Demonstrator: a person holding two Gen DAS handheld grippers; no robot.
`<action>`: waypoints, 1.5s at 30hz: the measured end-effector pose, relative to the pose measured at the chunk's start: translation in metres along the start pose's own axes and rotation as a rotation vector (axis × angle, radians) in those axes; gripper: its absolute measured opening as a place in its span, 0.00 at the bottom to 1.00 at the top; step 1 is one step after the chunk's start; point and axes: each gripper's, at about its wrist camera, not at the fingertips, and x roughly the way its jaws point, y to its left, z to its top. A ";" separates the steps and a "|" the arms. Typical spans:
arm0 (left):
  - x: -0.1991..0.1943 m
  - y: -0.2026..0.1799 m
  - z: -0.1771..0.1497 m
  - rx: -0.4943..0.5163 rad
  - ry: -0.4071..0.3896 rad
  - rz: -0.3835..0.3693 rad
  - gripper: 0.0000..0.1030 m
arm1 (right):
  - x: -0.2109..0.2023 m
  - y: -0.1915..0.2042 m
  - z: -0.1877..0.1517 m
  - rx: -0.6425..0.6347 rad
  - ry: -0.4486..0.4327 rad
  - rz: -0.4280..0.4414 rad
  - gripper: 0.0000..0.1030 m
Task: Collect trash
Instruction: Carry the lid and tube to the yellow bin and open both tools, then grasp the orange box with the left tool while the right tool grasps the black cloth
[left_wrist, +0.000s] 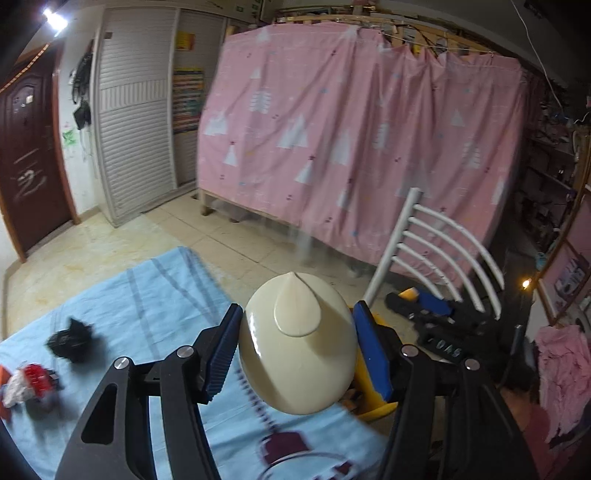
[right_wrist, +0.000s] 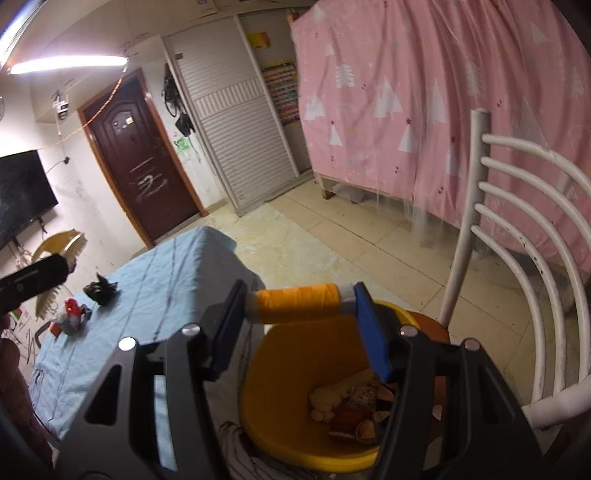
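My left gripper (left_wrist: 297, 341) is shut on a cream, shiny rounded lid-like piece (left_wrist: 297, 343) and holds it above the table edge, over a yellow bin (left_wrist: 376, 406) that is mostly hidden. My right gripper (right_wrist: 299, 306) is shut on an orange spool of thread (right_wrist: 297, 302) and holds it above the yellow bin (right_wrist: 280, 369), which has scraps in it. On the blue tablecloth (left_wrist: 147, 295) lie a black crumpled wad (left_wrist: 72, 339) and a red-and-white wrapper (left_wrist: 29, 380). Both also show in the right wrist view: the wad (right_wrist: 100, 290) and the wrapper (right_wrist: 72, 317).
A white slatted chair (right_wrist: 517, 258) stands right of the bin, with dark items on its seat (left_wrist: 436, 325). A pink curtain (left_wrist: 351, 140) covers a bed frame behind. A brown door (right_wrist: 140, 158) and a white shutter wardrobe (left_wrist: 136, 110) are at the far wall. Tiled floor (right_wrist: 351, 240) lies between.
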 end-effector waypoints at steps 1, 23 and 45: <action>0.005 -0.004 0.000 -0.009 0.006 -0.014 0.51 | 0.001 -0.003 0.000 0.005 0.003 -0.002 0.55; 0.029 0.005 0.003 -0.108 0.052 -0.052 0.68 | 0.007 0.004 -0.002 0.058 0.018 0.016 0.79; -0.087 0.191 -0.020 -0.228 -0.055 0.297 0.71 | 0.056 0.207 0.010 -0.246 0.113 0.192 0.86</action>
